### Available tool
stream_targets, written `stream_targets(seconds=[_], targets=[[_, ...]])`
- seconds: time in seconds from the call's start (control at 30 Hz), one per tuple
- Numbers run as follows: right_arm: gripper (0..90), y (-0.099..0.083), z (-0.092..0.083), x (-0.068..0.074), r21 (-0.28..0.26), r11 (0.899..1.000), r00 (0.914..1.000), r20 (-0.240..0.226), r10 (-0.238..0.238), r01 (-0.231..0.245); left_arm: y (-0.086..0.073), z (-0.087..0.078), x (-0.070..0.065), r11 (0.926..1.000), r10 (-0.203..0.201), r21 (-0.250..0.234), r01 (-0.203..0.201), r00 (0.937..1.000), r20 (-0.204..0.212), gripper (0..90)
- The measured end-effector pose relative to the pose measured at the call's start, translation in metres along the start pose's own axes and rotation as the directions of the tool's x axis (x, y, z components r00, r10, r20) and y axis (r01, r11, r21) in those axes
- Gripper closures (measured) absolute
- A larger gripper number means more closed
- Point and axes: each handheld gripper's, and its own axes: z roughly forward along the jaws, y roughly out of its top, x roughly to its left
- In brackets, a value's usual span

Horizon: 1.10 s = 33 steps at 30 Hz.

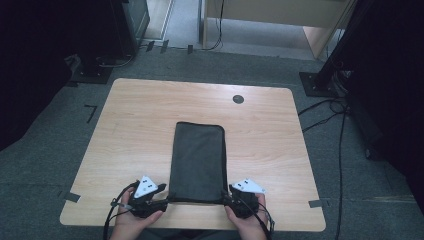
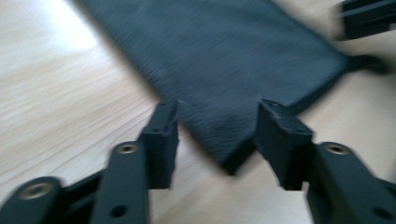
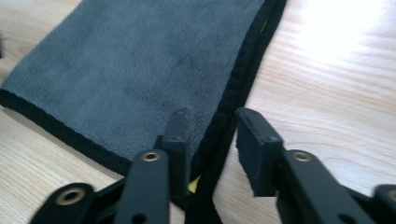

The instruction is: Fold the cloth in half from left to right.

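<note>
A dark grey folded cloth [image 1: 197, 161] with a black hem lies flat on the wooden table [image 1: 140, 115], long side running away from me. My left gripper [image 1: 162, 200] sits at the cloth's near left corner; in the left gripper view the cloth's corner [image 2: 233, 140] lies between the parted jaws of the left gripper [image 2: 217, 140], untouched by the pads. My right gripper [image 1: 227, 197] is at the near right corner. In the right gripper view the black hem [image 3: 224, 135] runs between the spread jaws of the right gripper [image 3: 215, 140], free of them.
A small round dark grommet [image 1: 238, 99] is set in the table near its far edge. Black stands [image 1: 320, 80] and cables [image 1: 345, 150] lie on the grey carpet around the table. Bare wood lies on both sides of the cloth.
</note>
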Motion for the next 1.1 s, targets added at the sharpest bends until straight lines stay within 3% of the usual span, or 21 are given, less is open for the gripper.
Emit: stream_targets(seconds=[0.03, 0.13, 0.3, 0.37, 0.4, 0.43, 0.47, 0.5, 0.57, 0.67, 0.77, 0.83, 0.87, 0.9, 0.93, 1.0, 1.07, 1.1], targets=[[59.3, 0.000, 0.000, 0.000, 0.000, 1.000, 1.0000, 0.000, 0.000, 0.000, -0.002, 0.004, -0.004, 0.9994, 0.026, 0.024, -0.025, 0.9988, -0.042, 47.8], [50.0, -0.010, 0.003, 0.005, 0.036, 0.999, 0.9979, 0.052, -0.040, 0.038, -0.006, 0.003, -0.010, 0.9941, 0.104, 0.038, -0.101, 0.9909, -0.085, 47.3], [45.3, -0.008, 0.004, 0.007, 0.052, 0.997, 0.9957, 0.073, -0.057, 0.053, -0.009, 0.001, -0.011, 0.9930, 0.115, 0.036, -0.112, 0.9902, -0.080, 46.5], [41.8, -0.007, 0.004, 0.006, 0.055, 0.998, 0.9969, 0.066, -0.043, 0.039, -0.008, 0.000, -0.009, 0.9946, 0.101, 0.032, -0.099, 0.9919, -0.076, 42.8], [36.6, -0.004, 0.002, 0.003, 0.046, 0.999, 0.9997, 0.010, -0.020, 0.019, -0.004, -0.001, -0.004, 0.9961, 0.086, 0.026, -0.084, 0.9935, -0.075, 31.1], [35.7, 0.000, -0.001, 0.001, 0.026, 1.000, 0.9997, -0.022, -0.008, 0.009, -0.004, -0.001, -0.004, 0.9961, 0.086, 0.026, -0.084, 0.9935, -0.075, 29.5], [35.4, 0.005, -0.003, 0.000, 0.004, 1.000, 0.9994, -0.033, -0.015, 0.015, 0.005, -0.001, 0.005, 0.9995, 0.031, 0.004, -0.031, 0.9978, -0.059, 28.9], [35.5, 0.012, -0.005, -0.002, -0.017, 1.000, 0.9994, -0.027, -0.023, 0.023, 0.005, -0.001, 0.005, 0.9995, 0.031, 0.004, -0.031, 0.9978, -0.059, 28.6], [37.4, 0.033, -0.005, -0.006, -0.060, 0.998, 0.9990, -0.027, -0.034, 0.033, 0.022, 0.006, 0.019, 0.9992, -0.025, -0.032, 0.023, 0.9975, -0.066, 28.4], [42.1, 0.059, 0.005, -0.013, -0.092, 0.994, 0.9983, -0.014, -0.057, 0.055, 0.044, 0.021, 0.035, 0.9973, -0.058, -0.050, 0.053, 0.9943, -0.089, 28.5], [47.8, 0.087, 0.028, -0.027, -0.106, 0.994, 0.9993, -0.023, -0.031, 0.028, 0.068, 0.041, 0.054, 0.9933, -0.094, -0.078, 0.085, 0.9880, -0.122, 31.9], [49.9, 0.101, 0.048, -0.038, -0.100, 0.995, 0.9999, 0.001, -0.010, 0.010, 0.072, 0.045, 0.059, 0.9919, -0.106, -0.083, 0.096, 0.9861, -0.128, 32.9], [49.9, 0.101, 0.048, -0.038, -0.100, 0.995, 0.9999, 0.001, -0.010, 0.010, 0.079, 0.052, 0.065, 0.9892, -0.127, -0.090, 0.115, 0.9826, -0.136, 32.9], [50.9, 0.111, 0.067, -0.048, -0.090, 0.996, 0.9997, 0.015, 0.019, -0.018, 0.089, 0.063, 0.077, 0.9825, -0.169, -0.107, 0.153, 0.9720, -0.164, 34.4], [50.9, 0.111, 0.067, -0.048, -0.090, 0.996, 0.9997, 0.015, 0.019, -0.018, 0.089, 0.063, 0.077, 0.9825, -0.169, -0.107, 0.153, 0.9720, -0.164, 34.8], [51.0, 0.122, 0.091, -0.061, -0.064, 0.996, 0.9979, 0.025, 0.060, -0.058, 0.105, 0.079, 0.091, 0.9750, -0.212, -0.107, 0.195, 0.9592, -0.187, 35.3], [51.0, 0.125, 0.097, -0.064, -0.064, 0.996, 0.9970, 0.039, 0.067, -0.064, 0.110, 0.083, 0.095, 0.9744, -0.217, -0.100, 0.202, 0.9579, -0.188, 35.2], [50.4, 0.130, 0.106, -0.071, -0.062, 0.996, 0.9961, 0.054, 0.070, -0.066, 0.120, 0.094, 0.100, 0.9775, -0.207, -0.083, 0.194, 0.9582, -0.197, 35.0]])
